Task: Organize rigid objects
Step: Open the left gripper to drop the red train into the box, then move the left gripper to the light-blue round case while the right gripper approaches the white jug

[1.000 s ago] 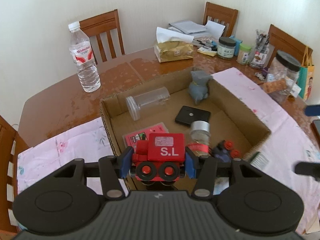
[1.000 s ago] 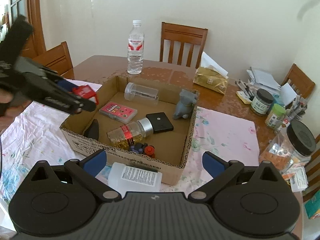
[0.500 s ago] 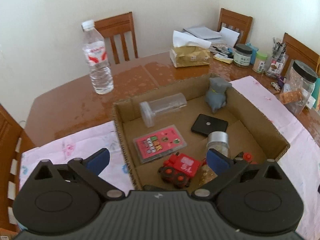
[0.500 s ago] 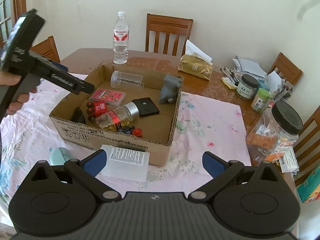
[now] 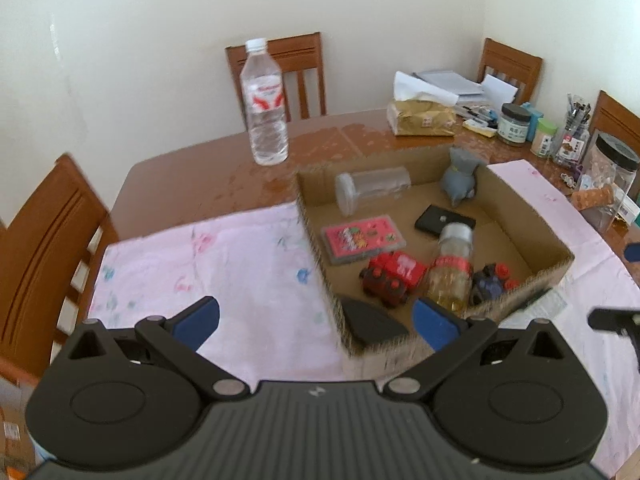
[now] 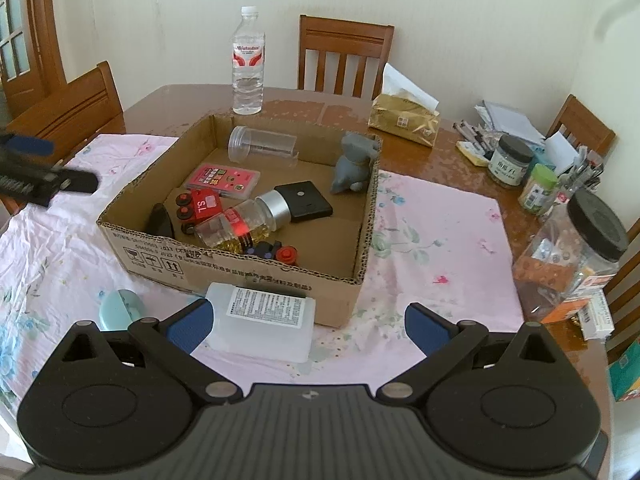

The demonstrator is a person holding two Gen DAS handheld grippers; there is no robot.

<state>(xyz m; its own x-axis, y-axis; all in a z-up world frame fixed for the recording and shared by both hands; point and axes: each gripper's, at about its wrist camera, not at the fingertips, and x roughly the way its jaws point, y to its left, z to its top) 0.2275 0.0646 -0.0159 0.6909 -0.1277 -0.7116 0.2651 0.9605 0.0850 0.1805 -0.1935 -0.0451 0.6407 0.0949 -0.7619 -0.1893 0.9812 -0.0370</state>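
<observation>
A cardboard box (image 6: 248, 276) (image 5: 532, 236) sits on the pink cloth. Inside lie a red toy train (image 6: 200, 206) (image 5: 394, 274), a capsule bottle (image 6: 244, 224) (image 5: 450, 268), a pink card case (image 6: 222, 176), a clear jar (image 6: 262, 144), a grey figurine (image 6: 354, 164), a black square box (image 6: 304, 200) and a black wedge (image 5: 370, 322). My left gripper (image 5: 316, 320) is open and empty, pulled back left of the box; it also shows in the right wrist view (image 6: 28, 168). My right gripper (image 6: 306, 324) is open and empty above a white plastic bottle (image 6: 262, 320) in front of the box.
A pale blue round case (image 6: 120, 310) lies left of the white bottle. A water bottle (image 6: 248, 64), a tissue pack (image 6: 404, 120), jars (image 6: 510, 160) and a big black-lidded jar (image 6: 576, 256) stand on the table. Wooden chairs (image 6: 344, 60) surround it.
My left gripper opened, dropped the red train into the box, then drew back to the left. The right gripper moved slightly closer to the white bottle.
</observation>
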